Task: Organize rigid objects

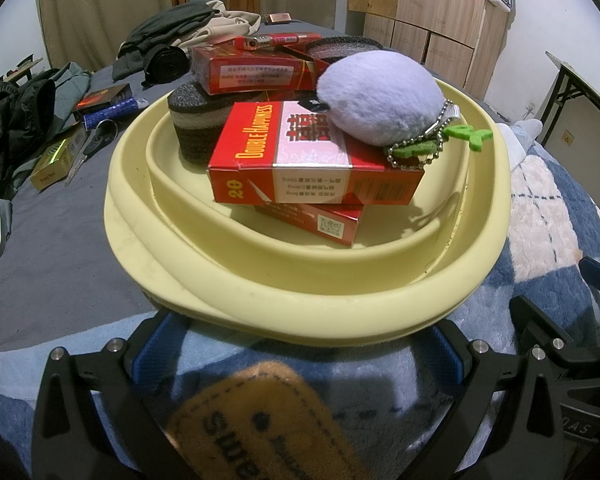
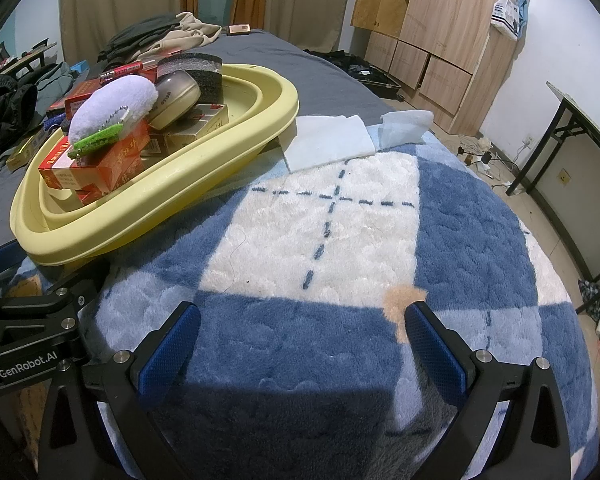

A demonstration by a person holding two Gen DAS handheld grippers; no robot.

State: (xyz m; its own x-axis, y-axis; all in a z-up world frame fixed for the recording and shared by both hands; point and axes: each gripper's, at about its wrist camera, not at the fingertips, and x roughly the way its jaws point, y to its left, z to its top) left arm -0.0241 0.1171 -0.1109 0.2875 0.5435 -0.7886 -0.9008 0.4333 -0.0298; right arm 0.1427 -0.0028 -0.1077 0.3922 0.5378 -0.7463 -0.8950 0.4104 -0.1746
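A pale yellow basin (image 1: 260, 292) sits on the bed, piled with red cigarette boxes (image 1: 300, 152), a white plush keychain (image 1: 380, 96), dark sponges (image 1: 196, 120) and a red lighter (image 1: 260, 42). My left gripper (image 1: 300, 356) is open, its blue pads just under the basin's near rim, over a tan label on the blanket. The basin also shows in the right wrist view (image 2: 180, 184), with a beige round case (image 2: 176, 96) in it. My right gripper (image 2: 302, 344) is open and empty over the blue-and-white blanket (image 2: 340, 220), to the right of the basin.
On the grey sheet left of the basin lie a yellow box (image 1: 54, 162), a dark box (image 1: 104, 100), scissors (image 1: 96, 142) and dark clothes (image 1: 16, 120). White tissues (image 2: 328, 140) lie behind the blanket. Wooden cabinets (image 2: 440, 32) and a table (image 2: 580, 120) stand at the right.
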